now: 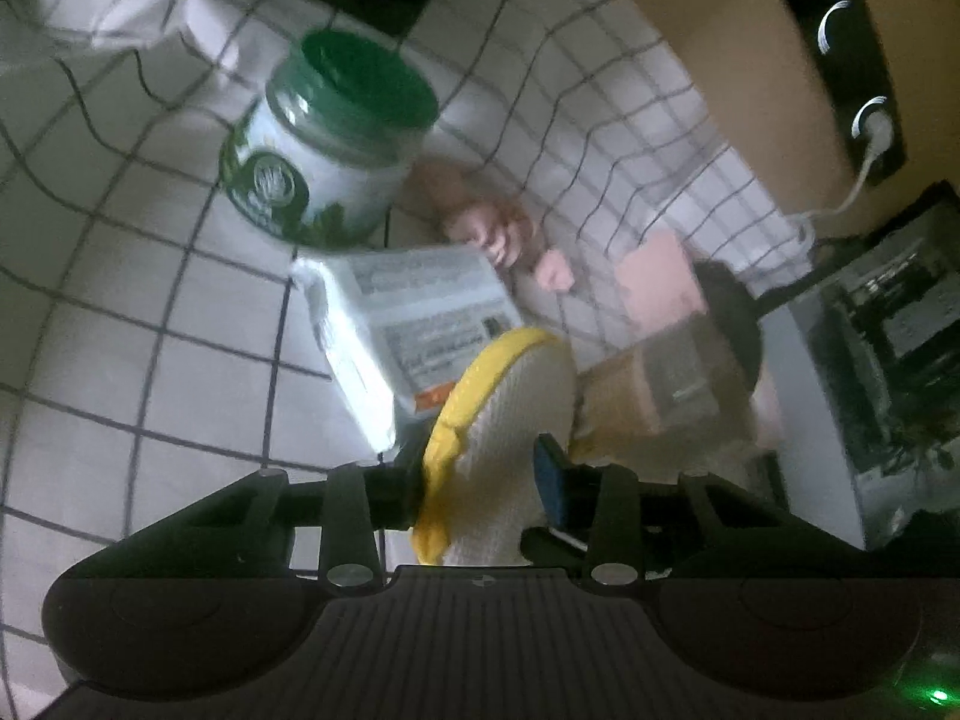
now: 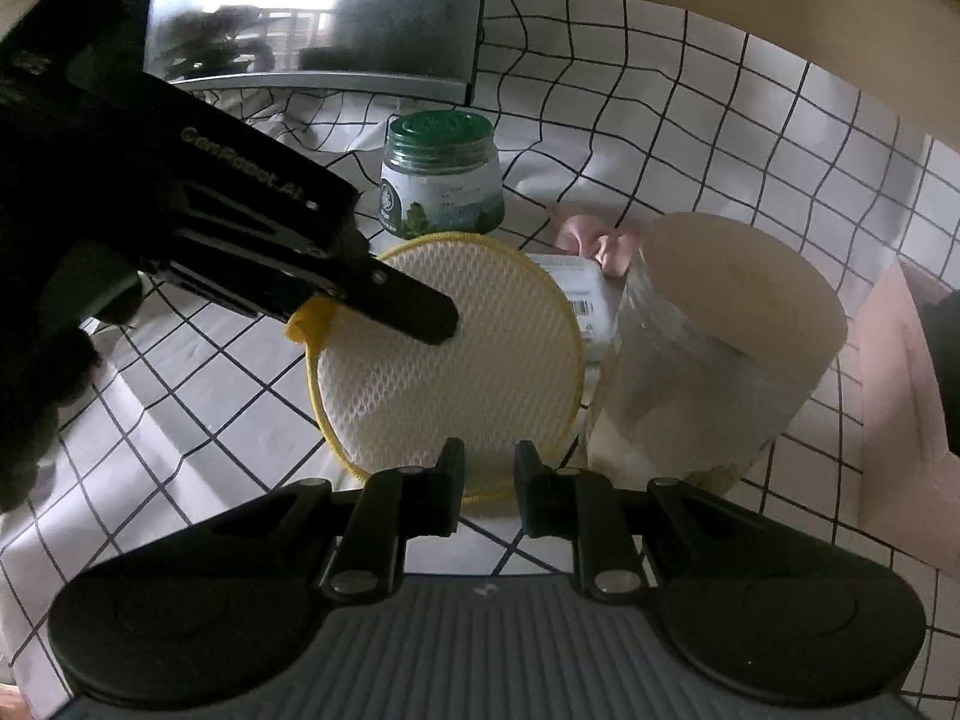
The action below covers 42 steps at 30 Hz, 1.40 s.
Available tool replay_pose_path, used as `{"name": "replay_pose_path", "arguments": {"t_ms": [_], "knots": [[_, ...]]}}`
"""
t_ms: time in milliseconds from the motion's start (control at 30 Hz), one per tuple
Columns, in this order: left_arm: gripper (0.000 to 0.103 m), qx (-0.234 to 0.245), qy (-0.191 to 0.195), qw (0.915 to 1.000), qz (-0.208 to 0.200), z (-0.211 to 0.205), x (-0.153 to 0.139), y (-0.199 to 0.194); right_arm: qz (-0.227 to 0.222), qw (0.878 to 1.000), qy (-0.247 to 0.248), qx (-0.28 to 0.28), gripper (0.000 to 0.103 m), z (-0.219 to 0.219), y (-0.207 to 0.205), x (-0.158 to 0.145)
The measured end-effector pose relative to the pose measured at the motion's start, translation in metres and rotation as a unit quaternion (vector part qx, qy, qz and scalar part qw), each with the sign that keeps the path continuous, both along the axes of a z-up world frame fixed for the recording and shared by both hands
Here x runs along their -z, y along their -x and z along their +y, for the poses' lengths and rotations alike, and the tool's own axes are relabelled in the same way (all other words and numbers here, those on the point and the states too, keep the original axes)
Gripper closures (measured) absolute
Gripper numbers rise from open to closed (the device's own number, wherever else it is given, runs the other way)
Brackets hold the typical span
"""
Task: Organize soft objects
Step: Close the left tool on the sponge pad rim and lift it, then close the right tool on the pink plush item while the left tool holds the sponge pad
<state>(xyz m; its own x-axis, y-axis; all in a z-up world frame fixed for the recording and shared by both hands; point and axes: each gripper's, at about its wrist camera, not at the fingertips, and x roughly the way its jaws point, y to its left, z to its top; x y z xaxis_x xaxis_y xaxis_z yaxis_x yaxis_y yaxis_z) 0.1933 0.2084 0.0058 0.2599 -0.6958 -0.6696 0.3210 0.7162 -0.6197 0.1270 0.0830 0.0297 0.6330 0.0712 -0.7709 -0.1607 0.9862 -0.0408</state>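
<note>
A round white mesh pad with a yellow rim (image 2: 456, 354) is held upright above the checked cloth. My left gripper (image 1: 480, 480) is shut on the pad (image 1: 510, 420), which shows edge-on between its fingers; in the right wrist view the left gripper's finger (image 2: 414, 312) lies across the pad's upper left. My right gripper (image 2: 487, 480) is just below the pad's lower edge, its fingers (image 2: 450, 480) a small gap apart with nothing between them.
A green-lidded jar (image 2: 441, 177) stands behind the pad. A white packet (image 1: 414, 324), a pink soft toy (image 1: 498, 228), a clear roll (image 2: 708, 348) and a pink box (image 2: 900, 396) lie to the right on the checked cloth (image 2: 690, 90).
</note>
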Motion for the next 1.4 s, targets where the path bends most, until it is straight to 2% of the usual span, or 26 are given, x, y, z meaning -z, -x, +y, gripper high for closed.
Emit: {"name": "replay_pose_path", "arguments": {"t_ms": [100, 167, 233, 367, 533, 667, 767, 833, 900, 1033, 1133, 1200, 1267, 1300, 1333, 1400], "knots": [[0.055, 0.004, -0.014, 0.9998, -0.010, -0.010, 0.005, 0.003, 0.002, 1.000, 0.000, -0.004, 0.085, 0.001, 0.002, 0.001], [0.056, 0.008, -0.006, 0.9999, -0.011, -0.015, 0.008, 0.004, 0.004, 1.000, -0.001, -0.005, 0.085, -0.001, 0.002, 0.001], [0.060, 0.013, -0.002, 0.9999, -0.008, -0.019, 0.009, 0.004, 0.007, 1.000, -0.002, -0.006, 0.085, -0.002, 0.003, 0.002], [0.077, 0.031, 0.016, 0.9993, 0.016, -0.024, 0.013, 0.006, 0.009, 1.000, 0.002, -0.008, 0.085, -0.001, 0.004, 0.002], [0.078, 0.030, -0.003, 0.9995, 0.003, -0.031, 0.010, 0.013, 0.013, 1.000, 0.009, -0.013, 0.085, 0.000, 0.006, 0.004], [0.080, 0.005, 0.000, 0.9998, 0.020, -0.026, 0.012, 0.015, 0.014, 1.000, 0.015, -0.015, 0.085, 0.001, 0.008, 0.003], [0.084, -0.010, -0.005, 0.9998, 0.017, -0.023, 0.008, 0.022, 0.013, 1.000, 0.019, -0.019, 0.085, 0.002, 0.011, 0.000], [0.085, -0.016, -0.016, 0.9997, 0.005, -0.020, 0.003, 0.027, 0.012, 0.999, 0.022, -0.023, 0.085, 0.004, 0.013, -0.003], [0.085, -0.024, -0.009, 0.9997, -0.002, -0.011, -0.002, 0.031, 0.010, 0.999, 0.023, -0.027, 0.085, 0.006, 0.012, -0.007], [0.085, -0.079, 0.000, 0.9966, -0.027, 0.025, -0.014, 0.037, 0.004, 0.999, 0.022, -0.038, 0.085, 0.014, 0.009, -0.021], [0.085, -0.118, -0.026, 0.9909, -0.059, 0.052, -0.026, 0.042, 0.016, 0.999, 0.025, -0.042, 0.085, 0.022, -0.007, -0.038], [0.085, -0.138, -0.050, 0.9862, -0.078, 0.068, -0.034, 0.047, 0.038, 0.999, -0.003, -0.030, 0.085, 0.015, -0.031, -0.060], [0.085, -0.155, -0.065, 0.9815, -0.092, 0.084, -0.040, 0.050, 0.058, 0.997, -0.054, 0.002, 0.085, -0.005, -0.064, -0.091], [0.085, -0.164, -0.071, 0.9790, -0.099, 0.092, -0.042, 0.051, 0.071, 0.995, -0.071, 0.022, 0.080, -0.016, -0.083, -0.104], [0.085, -0.170, -0.076, 0.9769, -0.105, 0.099, -0.044, 0.052, 0.089, 0.992, -0.083, 0.038, 0.065, -0.026, -0.103, -0.113], [0.085, -0.185, -0.086, 0.9715, -0.120, 0.106, -0.048, 0.054, 0.130, 0.985, -0.099, 0.057, 0.043, -0.040, -0.140, -0.122]]}}
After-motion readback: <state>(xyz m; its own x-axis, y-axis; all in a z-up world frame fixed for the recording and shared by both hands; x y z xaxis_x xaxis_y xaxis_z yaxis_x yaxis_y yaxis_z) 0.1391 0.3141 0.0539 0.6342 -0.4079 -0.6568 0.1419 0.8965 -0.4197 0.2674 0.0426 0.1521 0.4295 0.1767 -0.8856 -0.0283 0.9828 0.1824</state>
